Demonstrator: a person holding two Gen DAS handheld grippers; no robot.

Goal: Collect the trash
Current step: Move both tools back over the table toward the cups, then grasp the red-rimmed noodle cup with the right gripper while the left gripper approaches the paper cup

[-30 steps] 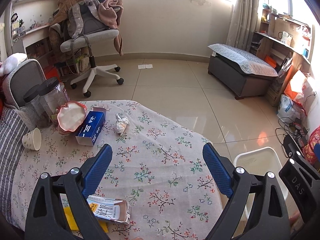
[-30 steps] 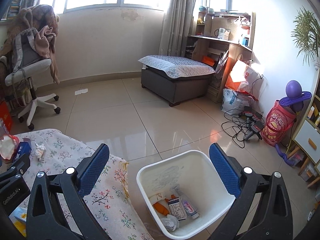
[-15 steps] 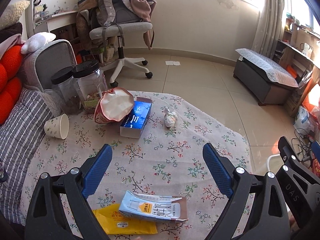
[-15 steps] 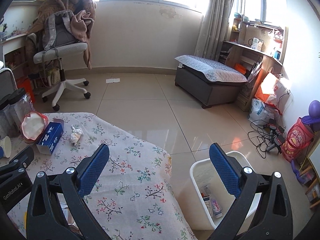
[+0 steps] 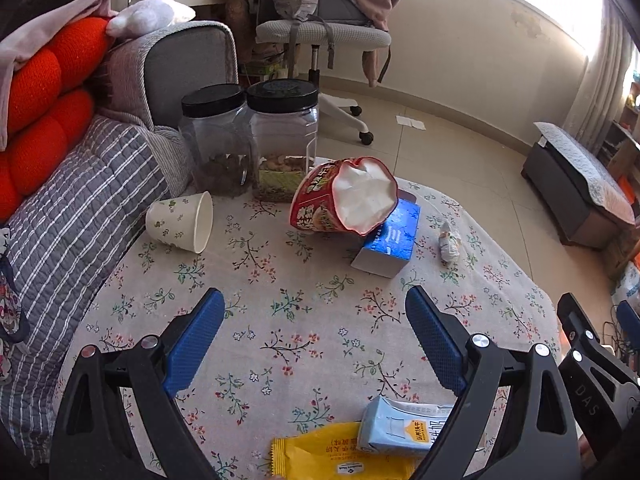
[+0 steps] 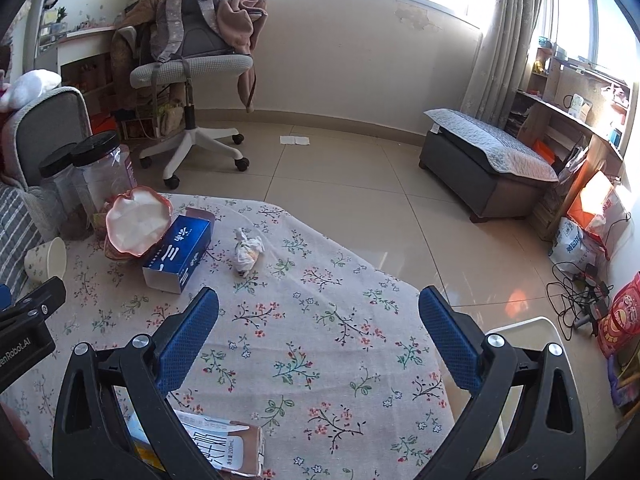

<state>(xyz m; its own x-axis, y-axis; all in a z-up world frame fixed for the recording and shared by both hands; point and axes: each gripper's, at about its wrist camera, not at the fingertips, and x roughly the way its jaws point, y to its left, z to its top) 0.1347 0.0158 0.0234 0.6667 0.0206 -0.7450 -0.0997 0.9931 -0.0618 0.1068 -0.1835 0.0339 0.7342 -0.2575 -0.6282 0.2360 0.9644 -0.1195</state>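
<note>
On floral tablecloth point(image 5: 304, 320): trash lying scattered — red snack bag point(image 5: 344, 196) resting against blue box point(image 5: 390, 236), crumpled wrapper point(image 6: 248, 250) beside box, tipped paper cup point(image 5: 182, 222), milk carton point(image 5: 404, 426) overlapping yellow packet point(image 5: 332, 458) at near edge. Two black-lidded jars point(image 5: 256, 140) standing behind. Office chair point(image 6: 192, 68), tiled floor beyond. Left gripper point(image 5: 314, 328), right gripper point(image 6: 318, 328) hovering, jaws spread wide, holding nothing. Since a second ago, both views having swung from white bin point(image 6: 524, 332) toward table.
</note>
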